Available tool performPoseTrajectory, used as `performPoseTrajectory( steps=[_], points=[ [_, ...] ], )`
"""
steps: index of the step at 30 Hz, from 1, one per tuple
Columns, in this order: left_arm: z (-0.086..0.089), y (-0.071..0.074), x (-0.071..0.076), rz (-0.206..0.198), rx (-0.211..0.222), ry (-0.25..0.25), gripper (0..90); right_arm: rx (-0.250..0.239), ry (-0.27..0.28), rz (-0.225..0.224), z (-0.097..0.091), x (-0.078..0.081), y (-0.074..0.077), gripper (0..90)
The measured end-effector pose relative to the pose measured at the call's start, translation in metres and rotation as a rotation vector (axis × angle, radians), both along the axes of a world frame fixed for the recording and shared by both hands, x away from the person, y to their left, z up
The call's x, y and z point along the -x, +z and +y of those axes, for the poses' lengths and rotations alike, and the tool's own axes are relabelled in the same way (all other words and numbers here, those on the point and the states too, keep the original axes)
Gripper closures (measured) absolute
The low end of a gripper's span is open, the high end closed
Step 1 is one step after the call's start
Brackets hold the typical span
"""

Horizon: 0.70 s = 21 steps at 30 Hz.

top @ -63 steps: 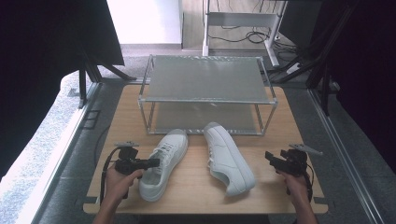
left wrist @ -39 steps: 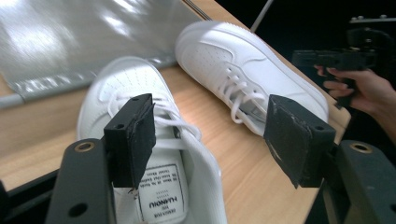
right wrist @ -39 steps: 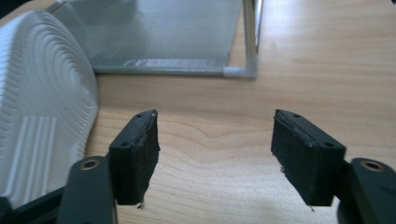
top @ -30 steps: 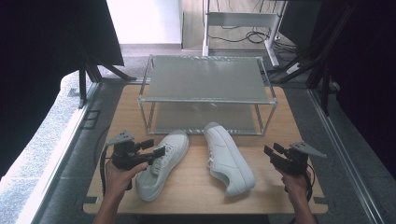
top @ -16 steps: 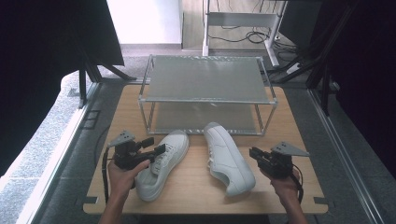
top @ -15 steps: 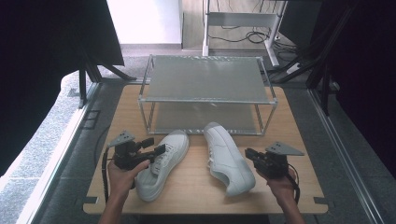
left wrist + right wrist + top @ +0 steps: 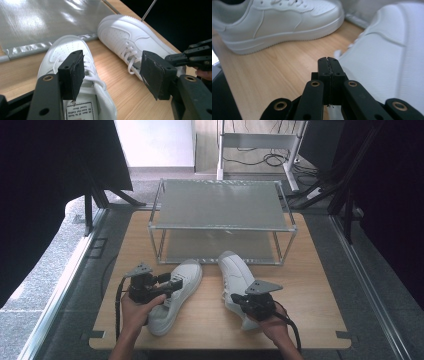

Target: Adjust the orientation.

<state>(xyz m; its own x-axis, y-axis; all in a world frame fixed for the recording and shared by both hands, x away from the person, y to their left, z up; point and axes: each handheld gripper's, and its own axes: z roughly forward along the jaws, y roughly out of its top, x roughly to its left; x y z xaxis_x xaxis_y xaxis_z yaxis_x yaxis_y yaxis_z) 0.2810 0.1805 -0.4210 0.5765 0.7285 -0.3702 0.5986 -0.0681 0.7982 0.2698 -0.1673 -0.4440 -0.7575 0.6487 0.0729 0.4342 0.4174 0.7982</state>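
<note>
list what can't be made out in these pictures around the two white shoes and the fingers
- Left shoe: the insole label print in the left gripper view is too small to read, and that gripper's finger covers part of the laces.
- Right shoe: in the high view its heel is hidden behind the right gripper and hand.
- Right gripper view: the near shoe is blurred, so whether the shut fingers touch it is unclear.

Wooden table (image 7: 320,285) amid grey carpet (image 7: 45,270), dark curtains (image 7: 55,165), white wall (image 7: 155,142).
</note>
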Motion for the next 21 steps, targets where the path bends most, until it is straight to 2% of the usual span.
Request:
performPoseTrajectory(
  steps=[2, 5, 7, 14, 18, 21],
  points=[
    [0.001, -0.001, 0.000, 0.006, 0.002, 0.005, 36.0, 0.019, 0.015, 0.011, 0.005, 0.002, -0.005, 90.0],
    [0.002, 0.002, 0.003, -0.005, 0.029, 0.008, 36.8, 0.025, 0.021, 0.023, 0.006, 0.002, -0.011, 90.0],
    [0.003, 0.005, 0.004, -0.012, 0.034, 0.003, 36.8, -0.008, 0.014, 0.056, -0.001, -0.001, -0.013, 90.0],
    [0.006, 0.003, 0.004, 0.004, 0.025, 0.010, 36.9, -0.005, -0.007, 0.040, -0.008, -0.001, -0.010, 90.0],
    [0.006, 0.003, 0.005, 0.004, 0.025, 0.009, 36.9, -0.020, -0.018, 0.035, -0.015, -0.002, -0.007, 90.0],
    [0.007, 0.003, 0.005, 0.005, 0.023, 0.008, 36.9, -0.049, -0.044, 0.019, -0.025, -0.003, -0.003, 90.0]
  ],
)
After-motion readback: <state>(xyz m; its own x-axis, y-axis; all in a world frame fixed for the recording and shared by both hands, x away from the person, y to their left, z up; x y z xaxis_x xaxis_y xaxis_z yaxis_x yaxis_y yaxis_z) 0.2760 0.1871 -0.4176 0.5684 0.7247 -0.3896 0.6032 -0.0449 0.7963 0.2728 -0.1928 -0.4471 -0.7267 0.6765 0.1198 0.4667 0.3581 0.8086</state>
